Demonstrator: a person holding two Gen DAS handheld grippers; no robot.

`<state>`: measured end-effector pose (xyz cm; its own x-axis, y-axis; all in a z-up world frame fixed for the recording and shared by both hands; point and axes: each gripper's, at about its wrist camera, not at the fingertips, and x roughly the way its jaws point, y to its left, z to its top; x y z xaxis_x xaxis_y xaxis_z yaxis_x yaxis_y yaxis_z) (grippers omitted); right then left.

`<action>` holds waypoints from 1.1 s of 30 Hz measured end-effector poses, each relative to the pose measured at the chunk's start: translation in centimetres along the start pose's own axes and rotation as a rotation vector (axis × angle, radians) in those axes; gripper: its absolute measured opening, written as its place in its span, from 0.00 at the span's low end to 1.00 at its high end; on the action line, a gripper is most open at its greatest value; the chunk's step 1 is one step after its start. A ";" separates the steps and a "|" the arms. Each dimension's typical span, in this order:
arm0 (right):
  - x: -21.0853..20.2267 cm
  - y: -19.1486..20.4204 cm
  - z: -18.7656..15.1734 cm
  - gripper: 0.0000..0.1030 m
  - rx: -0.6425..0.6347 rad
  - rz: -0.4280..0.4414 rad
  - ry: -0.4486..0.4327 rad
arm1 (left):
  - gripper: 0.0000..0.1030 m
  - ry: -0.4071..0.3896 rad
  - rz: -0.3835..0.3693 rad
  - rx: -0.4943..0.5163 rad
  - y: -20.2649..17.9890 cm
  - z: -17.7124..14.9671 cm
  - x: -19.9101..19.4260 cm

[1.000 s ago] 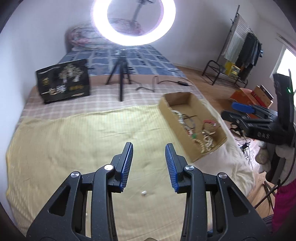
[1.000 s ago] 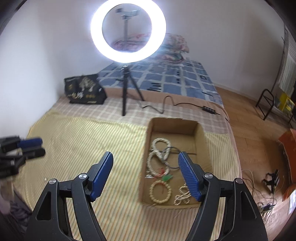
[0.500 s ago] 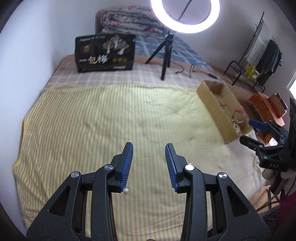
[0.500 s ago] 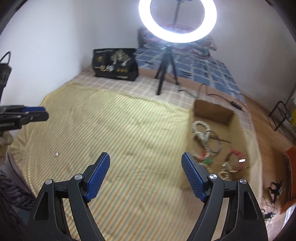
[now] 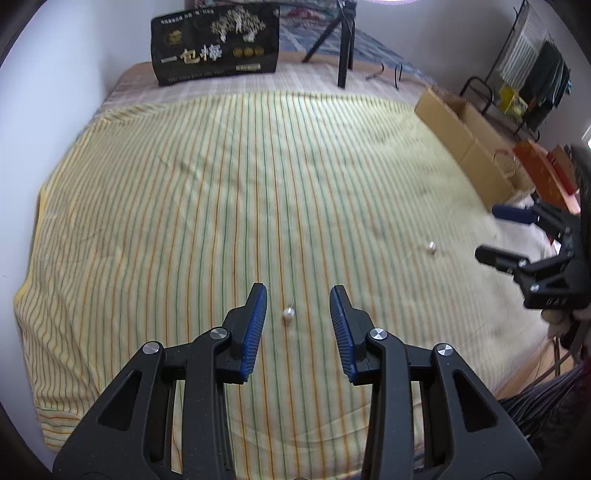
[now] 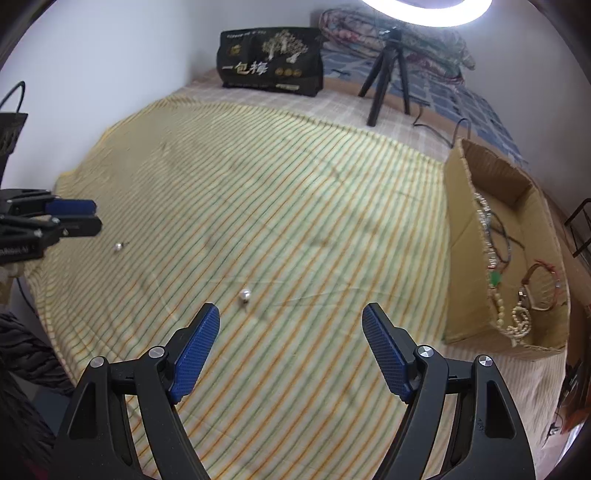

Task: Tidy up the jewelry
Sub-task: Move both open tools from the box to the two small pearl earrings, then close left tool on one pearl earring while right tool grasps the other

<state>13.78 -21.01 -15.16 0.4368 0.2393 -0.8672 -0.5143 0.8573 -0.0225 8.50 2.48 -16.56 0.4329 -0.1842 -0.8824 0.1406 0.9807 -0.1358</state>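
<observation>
Both tongs have dropped toward the bed since the earlier frames; the ring light (image 6: 428, 11), then whole, is now cut off at the top edge and the striped sheet (image 5: 221, 184) fills both views. Left tongs (image 5: 298, 325) stand part open, empty, with a pearl earring (image 5: 288, 313) lying on the sheet between the blue pads, untouched. Right tongs (image 6: 290, 350) have just been opening; they stand wide, nothing between them. A second pearl earring (image 6: 244, 294) lies just ahead of their left pad. Cardboard box (image 6: 517, 258) sits at the right on the bed, with beads and bracelets (image 6: 517, 314) inside, tangled and hard to sort out. From the left view the box interior is hidden and blurred. Black printed bag (image 6: 271, 61) stands at the far end.
</observation>
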 end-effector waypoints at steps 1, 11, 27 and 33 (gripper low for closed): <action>0.2 0.2 0.1 0.77 -0.008 0.009 0.003 | 0.27 0.009 0.000 0.005 0.0 -0.1 0.2; 3.2 2.8 0.8 0.69 -0.096 0.054 0.074 | 0.25 0.051 0.031 0.047 -0.1 -0.9 2.1; 5.6 3.0 1.5 0.42 -0.087 0.092 0.128 | 0.19 0.099 0.035 0.059 0.1 -1.0 4.1; 6.0 2.6 1.5 0.37 -0.069 0.104 0.131 | 0.13 0.104 0.035 0.070 0.0 -0.9 4.5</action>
<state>16.14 -16.64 -19.70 0.2812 0.2601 -0.9237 -0.6034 0.7964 0.0406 9.69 1.75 -20.92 0.3444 -0.1381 -0.9286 0.1901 0.9789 -0.0751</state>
